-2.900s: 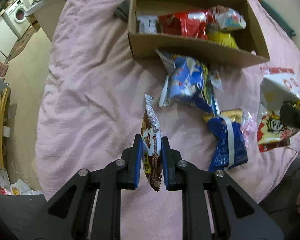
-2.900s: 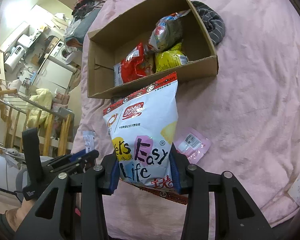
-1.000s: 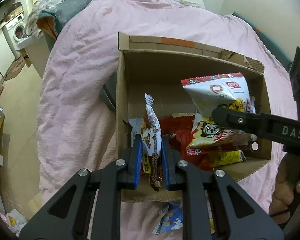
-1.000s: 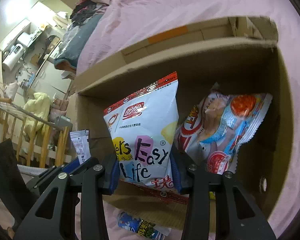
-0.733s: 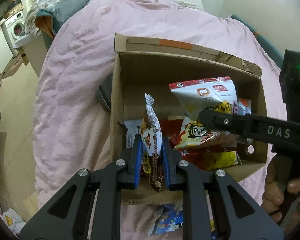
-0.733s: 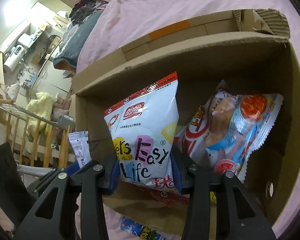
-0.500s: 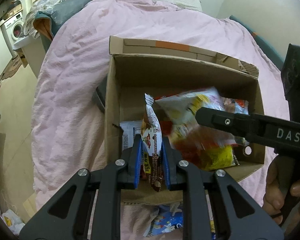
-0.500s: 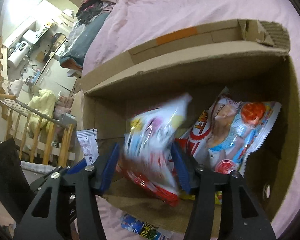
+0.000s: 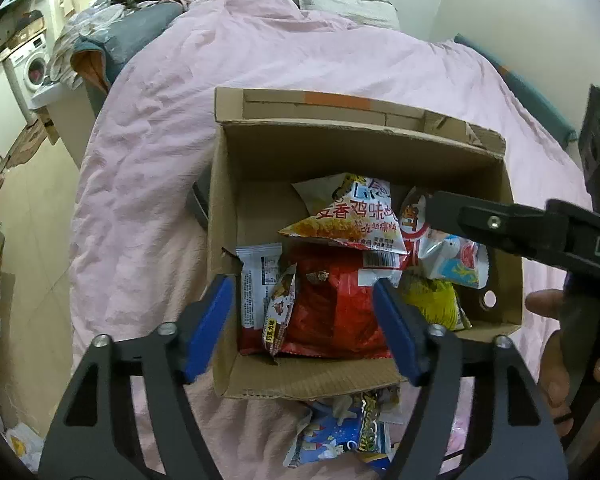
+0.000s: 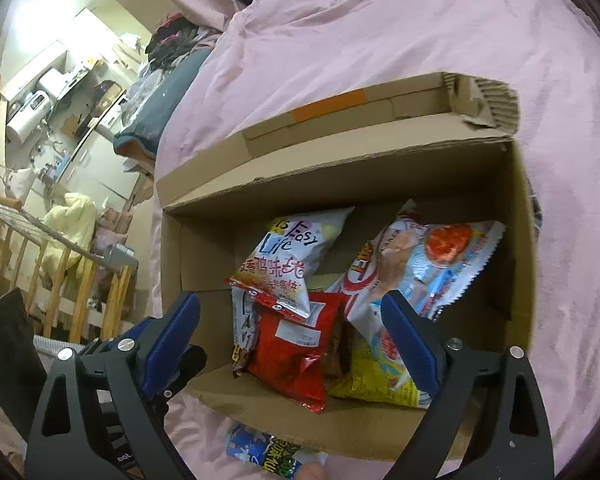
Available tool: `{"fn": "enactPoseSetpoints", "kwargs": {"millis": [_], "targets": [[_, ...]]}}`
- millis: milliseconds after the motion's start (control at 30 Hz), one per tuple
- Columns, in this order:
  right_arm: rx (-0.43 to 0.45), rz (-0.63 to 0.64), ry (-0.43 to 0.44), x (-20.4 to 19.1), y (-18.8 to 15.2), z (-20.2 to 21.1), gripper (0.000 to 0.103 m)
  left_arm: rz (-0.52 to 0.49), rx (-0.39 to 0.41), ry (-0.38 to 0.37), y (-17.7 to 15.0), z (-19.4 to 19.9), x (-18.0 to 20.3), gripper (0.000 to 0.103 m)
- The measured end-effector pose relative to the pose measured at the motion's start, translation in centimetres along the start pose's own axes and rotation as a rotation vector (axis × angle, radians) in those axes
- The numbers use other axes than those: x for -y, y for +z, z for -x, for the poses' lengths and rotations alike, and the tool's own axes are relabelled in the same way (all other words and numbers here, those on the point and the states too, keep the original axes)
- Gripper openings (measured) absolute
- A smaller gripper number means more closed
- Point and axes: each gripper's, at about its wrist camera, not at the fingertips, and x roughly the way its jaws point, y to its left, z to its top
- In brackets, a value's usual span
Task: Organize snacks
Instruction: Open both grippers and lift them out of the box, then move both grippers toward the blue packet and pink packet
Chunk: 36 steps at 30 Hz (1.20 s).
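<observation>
Both tools hang over the cardboard box [image 9: 260,384] on the pink bed [image 9: 148,168]; left tool [image 9: 304,324] and right tool [image 10: 292,340] are opening, nothing between them; the white chip bag [image 10: 296,256] and small brown packet [image 9: 279,312] lie inside the box.

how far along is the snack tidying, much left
Done: several bags lie in the box, including the white chip bag and small brown pack. In hand: nothing; the left gripper and right gripper are opening, empty, over the box. Left: at least the blue bag on the bed in front.
</observation>
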Motion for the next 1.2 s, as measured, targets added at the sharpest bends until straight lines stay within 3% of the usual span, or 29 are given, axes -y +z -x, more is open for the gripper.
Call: {"fn": "enactPoseSetpoints", "kwargs": {"millis": [100, 467, 600, 767, 933, 1200], "targets": [[0.011, -0.007, -0.013, 0.2, 0.1, 0.8, 0.096, 0.023, 0.0, -0.016, 0.0, 0.1, -0.4, 0.082], [0.051, 0.011, -0.046, -0.2, -0.7, 3.4, 0.1, 0.069, 0.034, -0.036, -0.5, 2.0, -1.3, 0.083], [0.051, 0.01, -0.055, -0.1, -2.2, 4.2, 0.101, 0.097, 0.036, -0.055, -0.8, 3.1, -1.7, 0.083], [0.054, 0.013, -0.075, 0.1, -4.2, 5.6, 0.103, 0.075, 0.059, -0.025, -1.6, 4.5, -1.7, 0.083], [0.047, -0.006, -0.095, 1.1, -6.5, 6.5, 0.103, 0.1, 0.056, -0.059, -3.2, 5.5, -2.4, 0.083], [0.06, -0.035, -0.091, 2.1, -9.6, 8.8, 0.103, 0.133, 0.053, -0.014, -5.2, 6.6, -3.2, 0.083]]}}
